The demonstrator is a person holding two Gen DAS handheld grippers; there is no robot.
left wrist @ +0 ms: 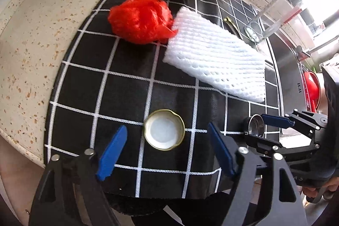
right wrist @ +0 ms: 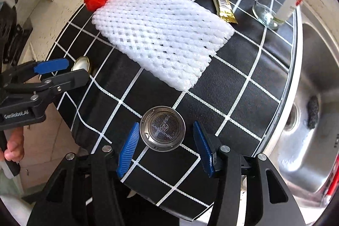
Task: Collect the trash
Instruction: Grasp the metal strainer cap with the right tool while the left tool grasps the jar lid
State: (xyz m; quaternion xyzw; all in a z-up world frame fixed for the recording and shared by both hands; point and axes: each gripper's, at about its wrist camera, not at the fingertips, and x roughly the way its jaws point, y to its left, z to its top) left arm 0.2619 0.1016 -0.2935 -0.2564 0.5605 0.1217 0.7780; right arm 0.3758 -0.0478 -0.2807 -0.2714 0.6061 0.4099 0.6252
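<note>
Black grid mat (left wrist: 127,94) on speckled counter (left wrist: 31,46) | steel sink (right wrist: 313,69) beside | both hand-held grippers wide, empty

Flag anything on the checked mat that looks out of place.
The metal sink strainer lies on the mat among the trash, not in the sink beside it. The jar lid lies upside down, white liner up. Nothing looks spilled.
</note>
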